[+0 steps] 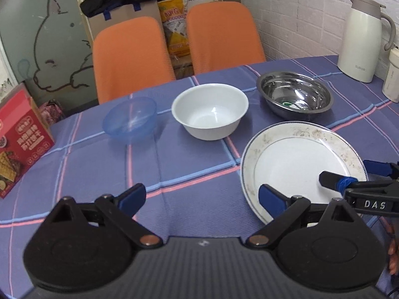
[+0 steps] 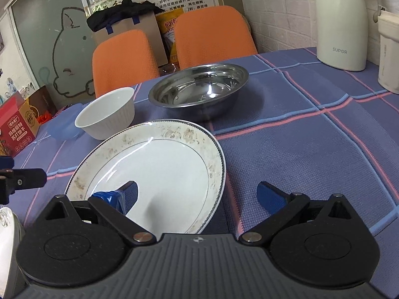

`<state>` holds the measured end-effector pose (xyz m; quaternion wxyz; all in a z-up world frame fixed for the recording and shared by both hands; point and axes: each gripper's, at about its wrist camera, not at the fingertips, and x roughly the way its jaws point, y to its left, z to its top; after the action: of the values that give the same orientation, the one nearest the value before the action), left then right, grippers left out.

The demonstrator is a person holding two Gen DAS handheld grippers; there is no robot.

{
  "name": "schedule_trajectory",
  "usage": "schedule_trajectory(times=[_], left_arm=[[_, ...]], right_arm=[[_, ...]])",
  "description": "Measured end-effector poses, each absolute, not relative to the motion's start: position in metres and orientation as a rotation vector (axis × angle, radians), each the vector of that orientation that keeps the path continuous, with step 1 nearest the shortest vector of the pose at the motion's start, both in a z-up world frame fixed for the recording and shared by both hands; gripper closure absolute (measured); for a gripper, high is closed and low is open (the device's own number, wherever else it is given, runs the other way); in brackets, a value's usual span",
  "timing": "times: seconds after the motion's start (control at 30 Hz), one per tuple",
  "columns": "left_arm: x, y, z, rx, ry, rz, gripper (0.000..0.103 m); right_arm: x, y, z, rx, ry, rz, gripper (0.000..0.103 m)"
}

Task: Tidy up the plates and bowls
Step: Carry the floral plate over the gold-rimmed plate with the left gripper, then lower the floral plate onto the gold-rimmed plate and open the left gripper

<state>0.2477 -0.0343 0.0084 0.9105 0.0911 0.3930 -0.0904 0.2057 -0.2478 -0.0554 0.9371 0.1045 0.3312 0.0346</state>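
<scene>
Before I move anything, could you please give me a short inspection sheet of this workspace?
Surface: table under a purple checked tablecloth, flat.
Job's things: blue plastic bowl, white bowl, steel bowl in a row, each apart and upright; patterned plate nearest, its rim tilted up in the right wrist view.
Clutter: red biscuit box, white thermos jug, cream container.
Grippers: left hand-held gripper open, over bare cloth; right hand-held gripper open, one finger over the plate, the other outside its rim.
Cables: nothing seen.
Surroundings: two orange chairs, paper bag, wall poster.
</scene>
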Motion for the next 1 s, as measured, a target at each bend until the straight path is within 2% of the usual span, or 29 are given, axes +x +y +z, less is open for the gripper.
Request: schedule_trajectory(times=[0.4,0.5,0.7,0.8,0.9,1.0], left_arm=[[0.309,-0.065,-0.041,0.082,0.987,-0.316,0.007],[0.308,-0.068,-0.043,0.085,0.968,-0.322,0.007],[0.303,-0.078,-0.037,0.079,0.951,-0.378,0.037],[0.300,-0.081,-0.035,0.074,0.967,-0.371,0.039],[0.295,-0.078,-0.032,0.043,0.987,-0.387,0.047],[0.285,-0.077,-0.025,0.054,0.969,-0.390,0.048]], right_arm=[[0.211,-0.226,-0.061,0.042,0.675,0.082,0.012],[0.210,-0.227,-0.061,0.043,0.672,0.079,0.012],[0.209,-0.205,-0.061,0.016,0.656,0.124,0.012],[0.209,-0.204,-0.059,0.048,0.658,0.100,0.013],[0.204,-0.211,-0.053,0.131,0.665,0.101,0.013],[0.195,-0.205,-0.048,0.115,0.665,0.084,0.013]])
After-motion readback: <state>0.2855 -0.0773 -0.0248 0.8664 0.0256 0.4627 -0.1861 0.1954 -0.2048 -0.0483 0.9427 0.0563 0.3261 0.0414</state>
